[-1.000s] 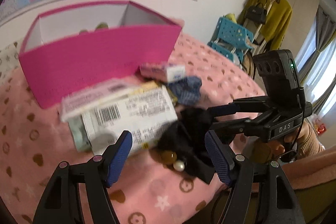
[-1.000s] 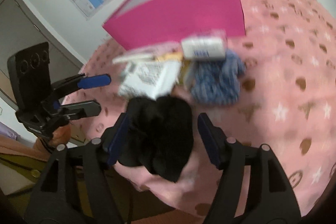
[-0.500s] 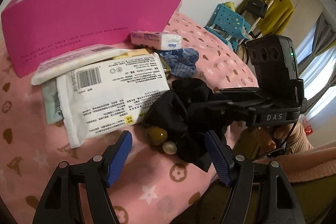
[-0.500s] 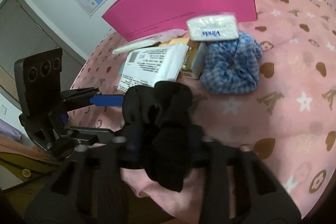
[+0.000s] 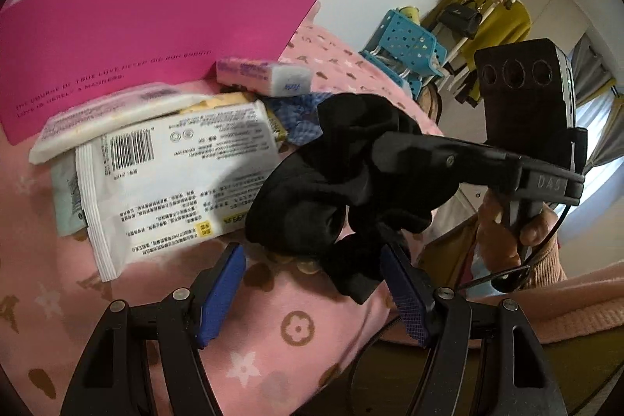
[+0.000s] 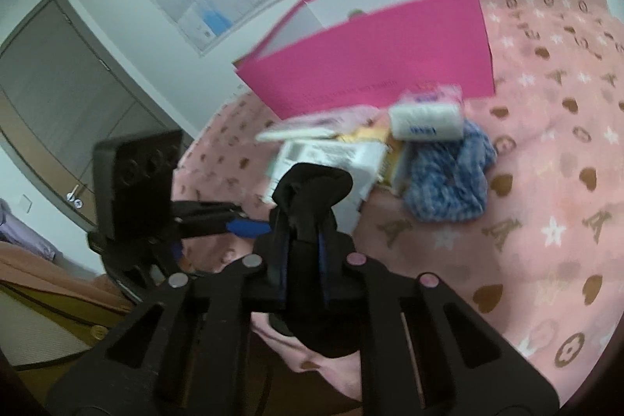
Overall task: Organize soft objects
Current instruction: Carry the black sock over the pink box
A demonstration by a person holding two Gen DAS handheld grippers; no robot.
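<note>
The right gripper (image 6: pixel 303 256) is clamping a black scrunchie (image 6: pixel 310 197), its two blue-padded jaws pressed tight against the bunched fabric, which is sticking up above the fingertips and hanging down below them. In the left wrist view the same black scrunchie (image 5: pixel 343 174) is showing raised off the pink blanket (image 5: pixel 273 330), close to the blanket's near edge, with the right gripper (image 5: pixel 394 162) reaching in from the right side and a hand (image 5: pixel 518 221) gripping its handle.

The left gripper (image 5: pixel 312 287) is standing open with nothing between its blue pads (image 5: pixel 220 291), hovering just below and in front of the scrunchie without touching it. From the right wrist view the left gripper (image 6: pixel 241 221) is sitting to the left of the scrunchie, one blue pad showing.

Behind the scrunchie, a pile is lying on the blanket: a white wipes packet (image 5: pixel 175 174) with a barcode, a flatter white packet (image 5: pixel 117 119) beneath it, a small tissue pack (image 6: pixel 427 121) on top, and a blue checked scrunchie (image 6: pixel 448 182) just to the right of the pile. A pink open-topped box (image 6: pixel 374 65) is standing just behind the pile, toward the far edge of the blanket by the wall.
</note>
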